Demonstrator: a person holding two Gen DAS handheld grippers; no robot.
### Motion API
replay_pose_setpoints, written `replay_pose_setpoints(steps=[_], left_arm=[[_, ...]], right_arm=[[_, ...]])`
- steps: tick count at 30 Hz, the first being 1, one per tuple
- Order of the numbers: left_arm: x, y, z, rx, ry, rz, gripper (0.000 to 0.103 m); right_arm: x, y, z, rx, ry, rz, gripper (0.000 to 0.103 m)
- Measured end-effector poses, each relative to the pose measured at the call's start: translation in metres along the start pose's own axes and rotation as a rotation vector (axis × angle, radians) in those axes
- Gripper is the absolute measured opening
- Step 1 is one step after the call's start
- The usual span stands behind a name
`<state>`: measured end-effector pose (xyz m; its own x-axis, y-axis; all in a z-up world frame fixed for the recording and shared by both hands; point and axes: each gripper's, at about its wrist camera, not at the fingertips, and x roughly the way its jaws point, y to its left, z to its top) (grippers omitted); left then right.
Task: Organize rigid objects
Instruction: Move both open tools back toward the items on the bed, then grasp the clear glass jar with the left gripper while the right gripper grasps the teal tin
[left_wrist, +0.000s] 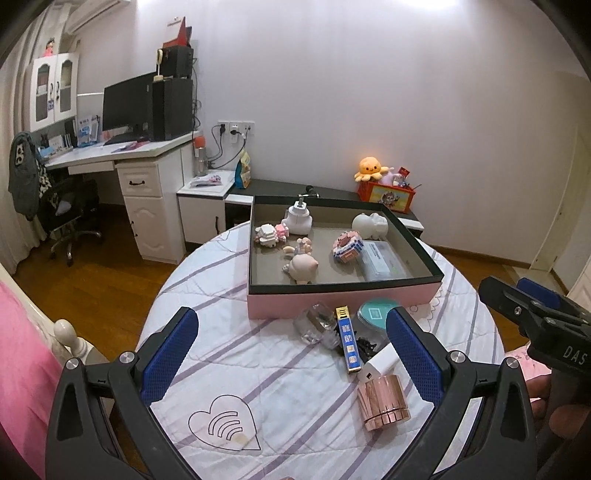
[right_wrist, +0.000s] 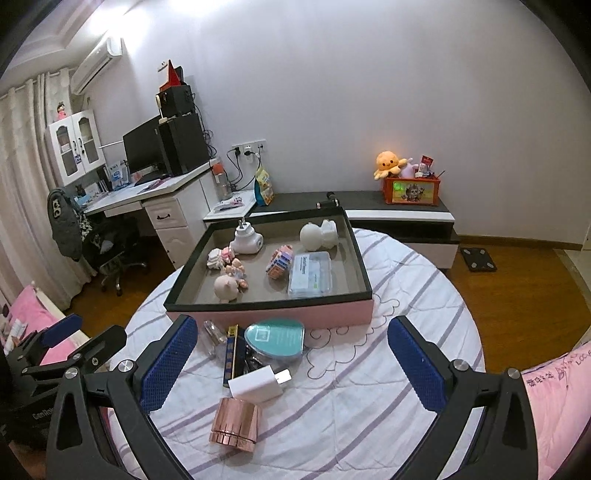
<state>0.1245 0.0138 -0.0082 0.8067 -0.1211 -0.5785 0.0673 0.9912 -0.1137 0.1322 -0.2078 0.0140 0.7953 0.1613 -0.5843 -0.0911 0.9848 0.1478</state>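
The box is pink outside with a black rim and grey-brown floor. The cloth is white with lilac stripes and a heart outline. The canister is shiny rose-gold, the charger white, the round tin teal-topped. Gripper pads are blue.

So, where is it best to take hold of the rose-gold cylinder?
Probably across the smooth round wall of the rose-gold cylinder, above its ridged base, coming from above. It stands upright, nearest the open right tool, though the white charger sits close behind it.
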Motion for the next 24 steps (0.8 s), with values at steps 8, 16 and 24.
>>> replay_pose_setpoints(steps=[8, 16, 24], left_arm=[[-0.001, 0.001, 0.000, -0.002, -0.005, 0.008, 0.103], [-0.001, 0.002, 0.000, 0.000, -0.003, 0.008, 0.103], [0.015, 0.008, -0.006, -0.012, 0.032, 0.019, 0.103]], right_arm=[[0.001, 0.003, 0.000, -0.005, 0.004, 0.004, 0.103], [0.003, 0.005, 0.000, -0.012, 0.011, 0.006, 0.103], [0.017, 0.000, 0.000, -0.017, 0.045, 0.003, 0.103]])
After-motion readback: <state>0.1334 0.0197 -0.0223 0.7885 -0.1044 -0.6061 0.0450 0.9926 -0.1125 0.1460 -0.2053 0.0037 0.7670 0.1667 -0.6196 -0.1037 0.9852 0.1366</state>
